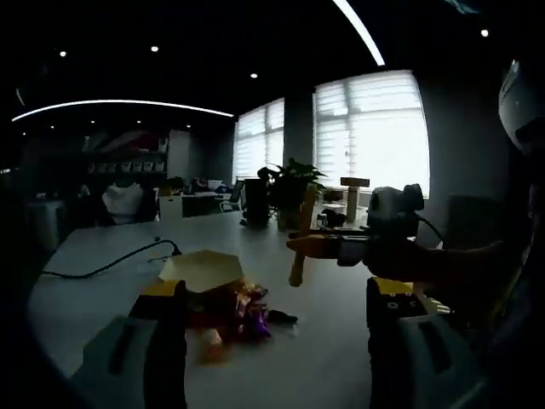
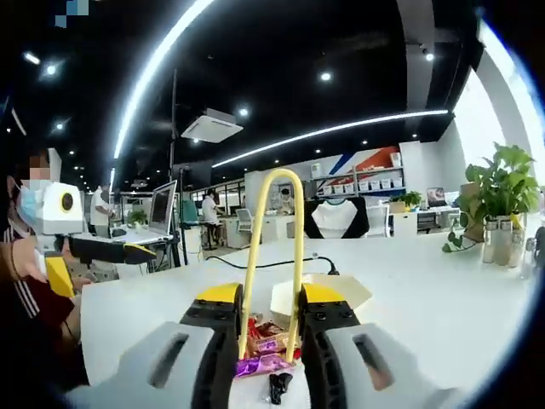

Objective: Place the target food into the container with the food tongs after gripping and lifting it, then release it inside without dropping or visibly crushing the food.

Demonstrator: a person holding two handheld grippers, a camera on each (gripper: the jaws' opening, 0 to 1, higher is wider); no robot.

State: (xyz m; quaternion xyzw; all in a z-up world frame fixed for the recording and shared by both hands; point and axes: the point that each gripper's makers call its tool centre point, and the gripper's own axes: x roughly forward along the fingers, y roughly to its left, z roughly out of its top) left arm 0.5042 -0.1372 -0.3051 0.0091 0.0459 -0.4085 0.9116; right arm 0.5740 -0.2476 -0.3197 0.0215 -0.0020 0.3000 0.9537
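On the white table [image 2: 443, 315], a heap of foil-wrapped snacks [image 2: 266, 351] lies just beside a pale open paper box [image 2: 328, 294]. The right claw [image 2: 269, 341] is clamped on yellow looped food tongs [image 2: 272, 247] above the snacks. The left claw [image 1: 277, 328] gapes wide, holding nothing.

glossy candy wrappers [image 2: 266, 345], smooth yellow tongs [image 2: 271, 256], matt table [image 2: 443, 307]

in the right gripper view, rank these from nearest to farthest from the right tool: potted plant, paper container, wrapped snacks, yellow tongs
1. Yellow tongs: shut between the right tool's jaws, loop rising upward.
2. Wrapped snacks: on the white table, just ahead between the tong tips.
3. Paper container: behind the snacks, slightly right.
4. Potted plant: far right, at the table's far edge.
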